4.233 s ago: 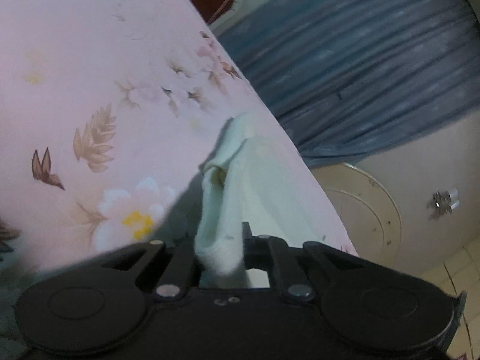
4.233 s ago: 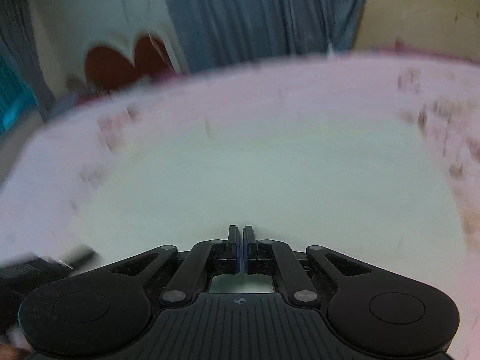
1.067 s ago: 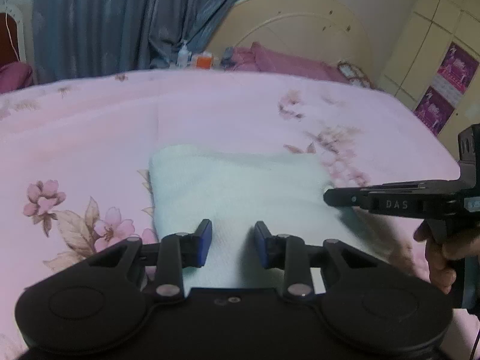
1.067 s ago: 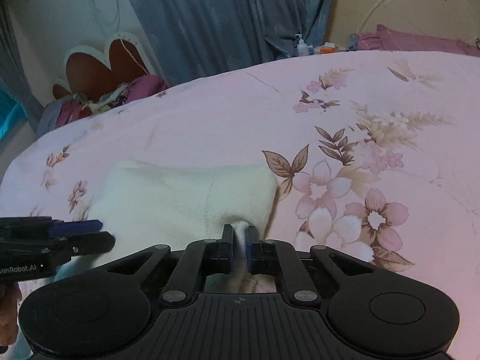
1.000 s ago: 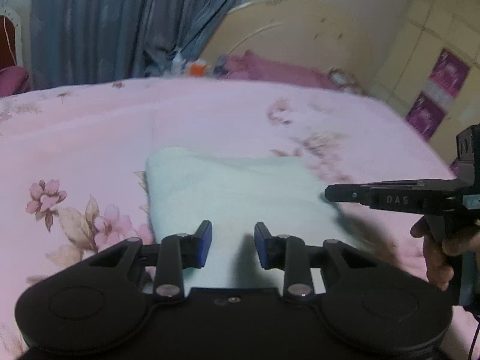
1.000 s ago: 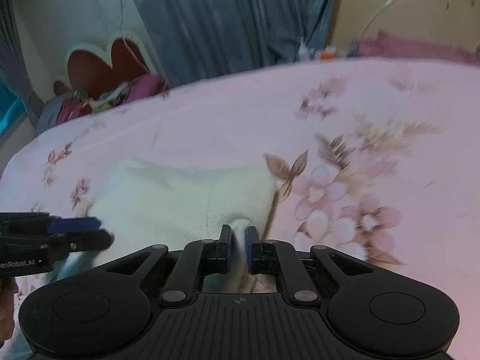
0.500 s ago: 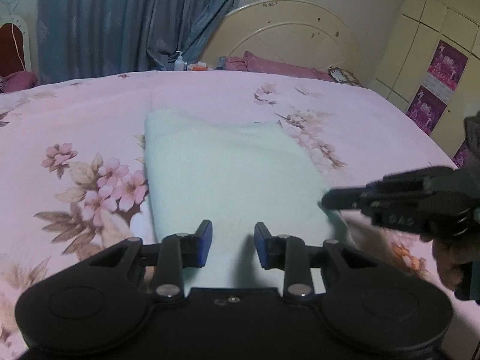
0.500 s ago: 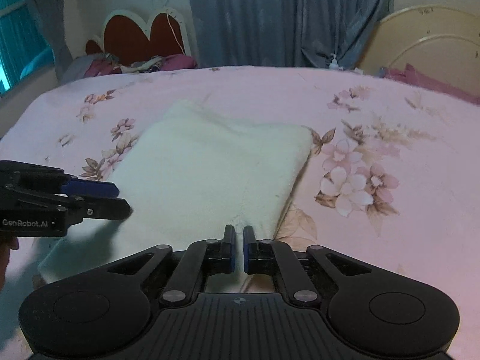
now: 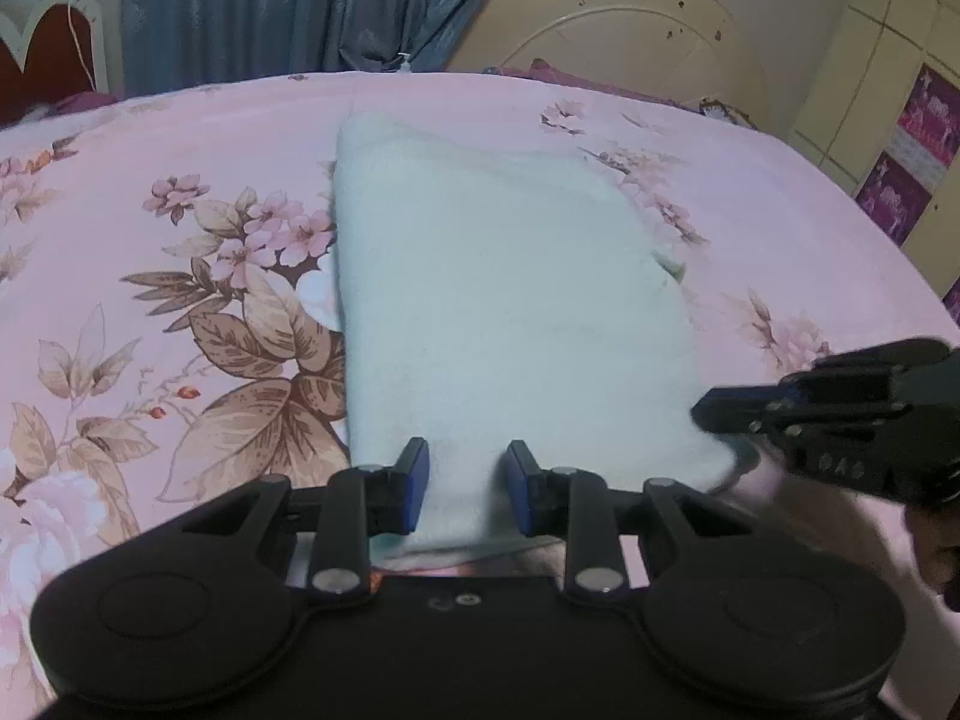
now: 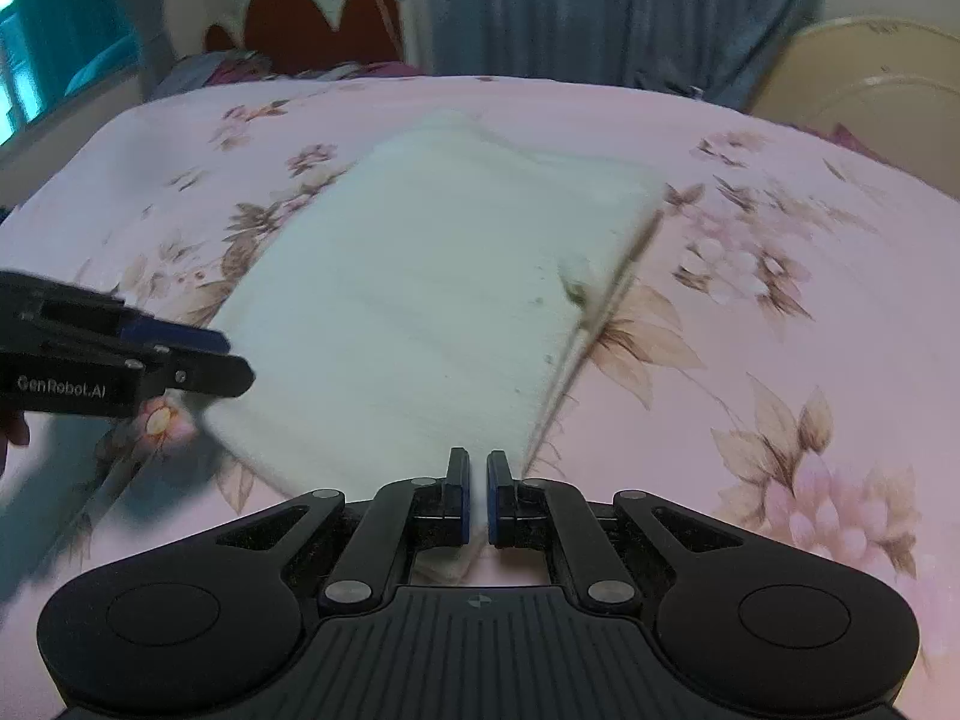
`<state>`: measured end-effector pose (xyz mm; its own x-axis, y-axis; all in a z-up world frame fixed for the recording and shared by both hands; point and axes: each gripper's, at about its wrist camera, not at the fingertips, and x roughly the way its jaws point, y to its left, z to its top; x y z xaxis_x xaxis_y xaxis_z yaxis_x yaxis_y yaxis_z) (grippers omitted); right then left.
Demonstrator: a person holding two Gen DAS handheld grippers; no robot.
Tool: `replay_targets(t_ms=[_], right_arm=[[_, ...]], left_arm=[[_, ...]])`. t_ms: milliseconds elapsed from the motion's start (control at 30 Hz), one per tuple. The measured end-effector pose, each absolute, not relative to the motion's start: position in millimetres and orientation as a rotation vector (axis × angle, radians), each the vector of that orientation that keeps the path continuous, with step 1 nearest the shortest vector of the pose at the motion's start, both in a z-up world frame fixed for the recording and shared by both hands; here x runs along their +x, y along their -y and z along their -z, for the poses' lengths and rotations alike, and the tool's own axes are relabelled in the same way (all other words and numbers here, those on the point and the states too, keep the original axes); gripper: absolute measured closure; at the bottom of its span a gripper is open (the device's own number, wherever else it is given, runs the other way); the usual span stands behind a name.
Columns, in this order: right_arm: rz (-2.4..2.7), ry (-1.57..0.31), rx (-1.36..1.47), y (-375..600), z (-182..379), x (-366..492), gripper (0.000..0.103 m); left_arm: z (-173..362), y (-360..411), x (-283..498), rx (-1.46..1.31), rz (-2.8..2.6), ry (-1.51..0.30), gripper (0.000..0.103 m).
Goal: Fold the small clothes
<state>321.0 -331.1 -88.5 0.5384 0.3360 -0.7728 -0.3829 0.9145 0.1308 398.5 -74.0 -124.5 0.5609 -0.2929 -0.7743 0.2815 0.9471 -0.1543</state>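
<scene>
While lying flat on the pink floral bed (image 9: 150,252), the pale folded cloth (image 9: 498,300) is running its long axis away from both cameras toward the blue curtain (image 9: 288,6). Left tool (image 9: 467,489) is standing released, jaws spread over the cloth's near edge. Right tool (image 10: 474,495) is showing a narrow gap, gripping nothing, at the near right corner. "GenRobot.AI" is reading on the left tool's side.

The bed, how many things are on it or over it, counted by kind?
Pale white fluffy folded garment: 1
Black two-finger grippers, left gripper and right gripper: 2
Pink floral bedsheet: 1
Total: 4
</scene>
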Motion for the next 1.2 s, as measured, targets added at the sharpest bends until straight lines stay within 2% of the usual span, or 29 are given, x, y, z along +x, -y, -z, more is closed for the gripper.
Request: replay_targets(t_ms=[167, 267, 733, 833, 900, 933, 967, 1000, 1033, 1100, 1200], right_arm=[[-0.459, -0.835, -0.035, 318.8, 66.2, 302.1, 0.1], [-0.418, -0.911, -0.099, 306.1, 83.3, 303.1, 0.1], [-0.321, -0.89, -0.102, 299.6, 90.4, 291.8, 0.1], [-0.31, -0.885, -0.022, 311.1, 90.6, 293.7, 0.1], [-0.248, -0.873, 0.034, 320.8, 80.8, 292.6, 0.1], [-0.206, -0.839, 0.088, 330.8, 72.7, 289.2, 0.099], [-0.197, -0.817, 0.153, 340.7, 67.1, 287.1, 0.091], [-0.195, -0.807, 0.228, 352.0, 63.2, 287.2, 0.046], [-0.196, -0.787, 0.295, 362.1, 60.8, 287.8, 0.02], [-0.192, -0.782, 0.395, 377.9, 58.4, 296.6, 0.022], [-0.235, -0.789, 0.502, 390.1, 58.7, 316.4, 0.039]], left_arm=[[124.1, 75.6, 389.2, 0.011, 0.349, -0.901, 0.075], [124.5, 75.6, 385.8, 0.017, 0.353, -0.903, 0.075], [127.3, 70.4, 375.8, 0.027, 0.362, -0.901, 0.073], [124.7, 65.4, 373.8, 0.037, 0.383, -0.919, 0.073], [115.0, 59.5, 370.3, 0.025, 0.383, -0.915, 0.061], [109.9, 55.6, 366.7, 0.025, 0.374, -0.888, 0.025], [105.2, 51.1, 363.5, 0.028, 0.345, -0.846, 0.003], [101.6, 46.3, 361.2, 0.029, 0.325, -0.798, 0.006], [100.6, 41.8, 364.3, 0.017, 0.332, -0.797, 0.006], [101.4, 34.8, 375.6, -0.025, 0.334, -0.819, 0.014], [105.1, 31.7, 400.1, -0.064, 0.333, -0.833, 0.015]])
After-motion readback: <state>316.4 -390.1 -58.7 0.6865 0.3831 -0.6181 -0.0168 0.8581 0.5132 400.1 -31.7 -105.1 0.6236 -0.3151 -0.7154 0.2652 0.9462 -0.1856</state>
